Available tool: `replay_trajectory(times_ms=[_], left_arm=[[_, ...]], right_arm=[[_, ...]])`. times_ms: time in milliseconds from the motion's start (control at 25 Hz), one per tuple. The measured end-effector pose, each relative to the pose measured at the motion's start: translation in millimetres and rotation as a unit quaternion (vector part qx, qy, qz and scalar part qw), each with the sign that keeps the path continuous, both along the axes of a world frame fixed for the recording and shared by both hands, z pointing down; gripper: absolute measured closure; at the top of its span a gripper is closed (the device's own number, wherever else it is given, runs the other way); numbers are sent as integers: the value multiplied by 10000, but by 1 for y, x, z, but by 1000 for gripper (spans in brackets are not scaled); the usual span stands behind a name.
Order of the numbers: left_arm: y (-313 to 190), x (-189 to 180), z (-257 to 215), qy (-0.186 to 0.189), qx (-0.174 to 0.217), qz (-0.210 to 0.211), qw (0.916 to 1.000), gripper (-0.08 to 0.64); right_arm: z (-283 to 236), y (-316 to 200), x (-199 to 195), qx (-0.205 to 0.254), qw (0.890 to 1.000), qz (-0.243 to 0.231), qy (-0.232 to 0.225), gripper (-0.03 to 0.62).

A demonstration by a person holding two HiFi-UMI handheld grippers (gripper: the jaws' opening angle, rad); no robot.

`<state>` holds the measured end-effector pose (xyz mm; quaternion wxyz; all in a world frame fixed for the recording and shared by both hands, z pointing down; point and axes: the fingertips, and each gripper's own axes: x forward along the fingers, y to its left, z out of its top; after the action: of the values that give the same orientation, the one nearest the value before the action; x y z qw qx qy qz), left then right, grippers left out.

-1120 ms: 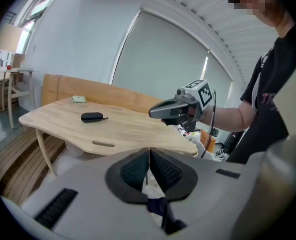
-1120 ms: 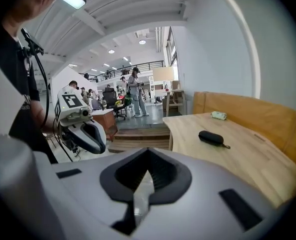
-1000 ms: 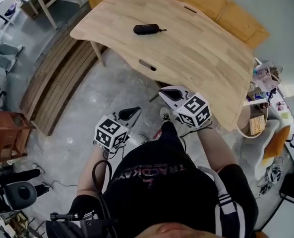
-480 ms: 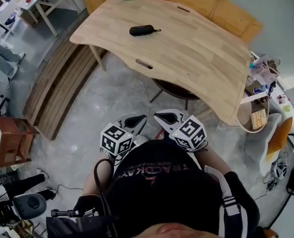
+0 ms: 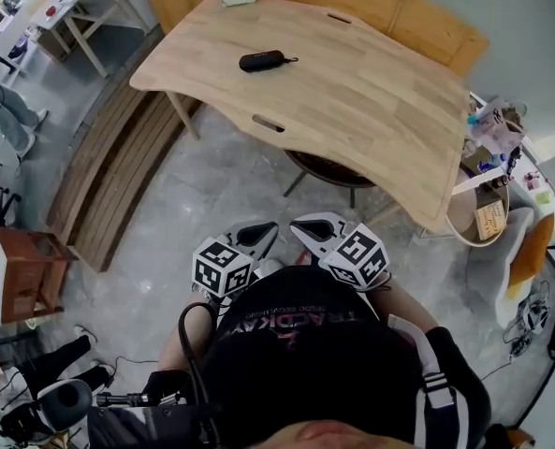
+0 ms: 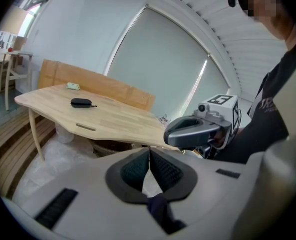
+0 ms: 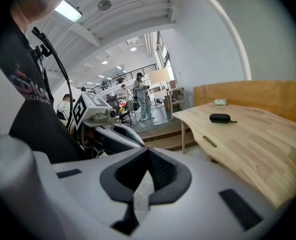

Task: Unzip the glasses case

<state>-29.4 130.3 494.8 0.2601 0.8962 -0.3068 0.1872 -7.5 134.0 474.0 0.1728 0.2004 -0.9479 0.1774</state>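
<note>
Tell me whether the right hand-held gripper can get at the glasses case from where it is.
Probably not yet. The right hand-held gripper sits shut close to the person's body, and the glasses case lies far out on the table. Nothing blocks the way; stepping closer should do.

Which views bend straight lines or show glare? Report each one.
Head view: sharp, evenly lit, wide-angle; the glasses case shows small on the table. Left gripper view: strong fisheye, dark corners. Right gripper view: same fisheye, a ceiling lamp glares top left.
</note>
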Motion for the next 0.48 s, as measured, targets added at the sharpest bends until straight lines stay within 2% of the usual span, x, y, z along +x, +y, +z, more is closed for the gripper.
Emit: replay_trajectory(times_ms=[480], left_arm=[[-3, -9, -5, 30, 71, -181, 9998, 541]], right_arm=[[0, -2, -10, 26, 9998, -179, 64, 577]])
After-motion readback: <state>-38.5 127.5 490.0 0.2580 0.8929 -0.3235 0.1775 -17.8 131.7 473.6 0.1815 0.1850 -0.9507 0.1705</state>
